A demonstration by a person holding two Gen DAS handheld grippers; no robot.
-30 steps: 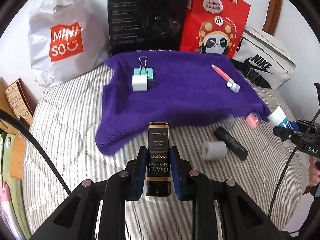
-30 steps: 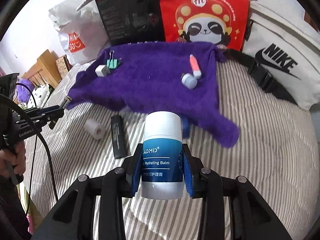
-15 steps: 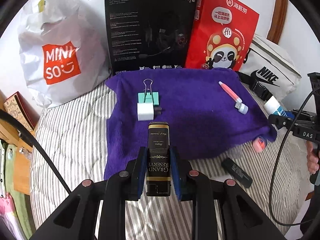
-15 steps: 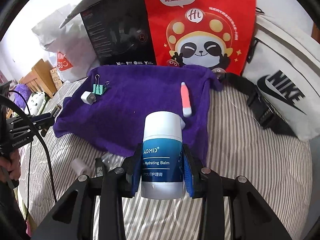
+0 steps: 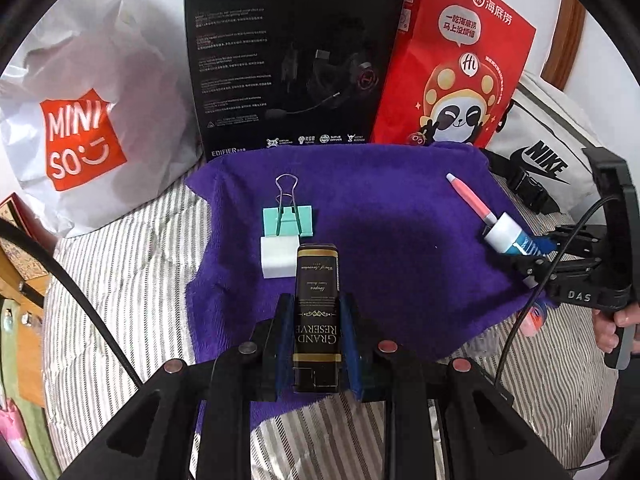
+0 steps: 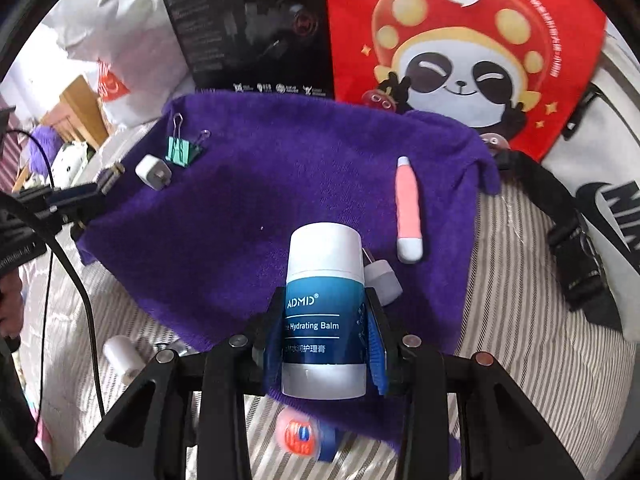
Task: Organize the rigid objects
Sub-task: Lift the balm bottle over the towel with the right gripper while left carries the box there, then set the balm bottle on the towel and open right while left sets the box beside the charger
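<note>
Over the purple towel, a black Grand Reserve box is clamped by the left gripper and an ADMD balm stick by the right gripper; either may topple onto the charger plug or pink pen if released upright on soft pile

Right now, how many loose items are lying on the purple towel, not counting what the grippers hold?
4: a green binder clip and white charger cube at the towel's left, a pink pen at right, and a small white cap-like piece partly behind the held balm bottle. More may be hidden.
</note>
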